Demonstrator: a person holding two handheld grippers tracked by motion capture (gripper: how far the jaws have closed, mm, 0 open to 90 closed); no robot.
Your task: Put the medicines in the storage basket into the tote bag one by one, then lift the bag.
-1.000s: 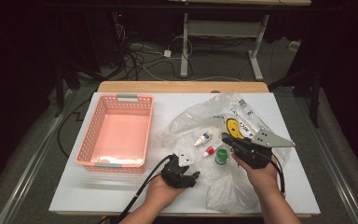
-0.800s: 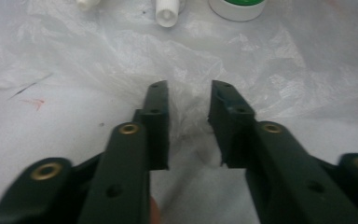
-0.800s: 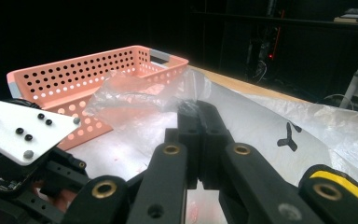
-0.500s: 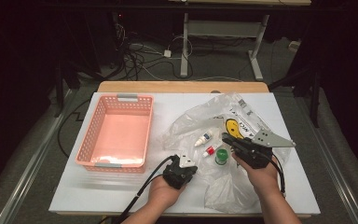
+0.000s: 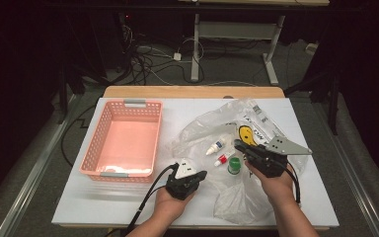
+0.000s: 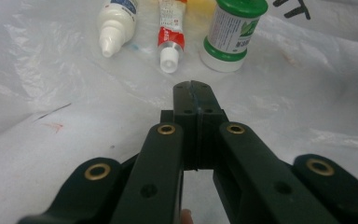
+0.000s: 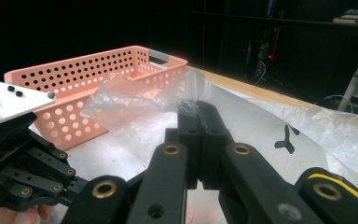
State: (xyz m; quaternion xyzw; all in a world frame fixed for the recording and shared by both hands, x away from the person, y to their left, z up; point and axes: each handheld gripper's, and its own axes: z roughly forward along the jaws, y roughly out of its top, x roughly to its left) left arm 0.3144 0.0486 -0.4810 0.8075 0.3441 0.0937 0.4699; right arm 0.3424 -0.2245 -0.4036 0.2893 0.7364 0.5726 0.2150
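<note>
A crumpled clear plastic bag (image 5: 212, 123) with a yellow smiley print lies on the white table. At its mouth lie a small white bottle (image 5: 215, 146), a red and white tube (image 5: 222, 159) and a green-capped bottle (image 5: 234, 165). My right gripper (image 5: 239, 145) is shut on a raised flap of the bag (image 7: 135, 98), just right of the green-capped bottle. My left gripper (image 5: 203, 174) is shut with nothing seen between its jaws. Its tips (image 6: 196, 91) hover over the film, a short way from the tube (image 6: 170, 35) and the two bottles.
A pink perforated basket (image 5: 123, 106) stands at the left of the table with nothing in it, close beside my left gripper (image 7: 14, 154). A wooden strip (image 5: 192, 92) edges the far side. Cables and desk legs lie on the dark floor beyond.
My left gripper has shifted very slightly. The right gripper and the bag have stayed where they were.
</note>
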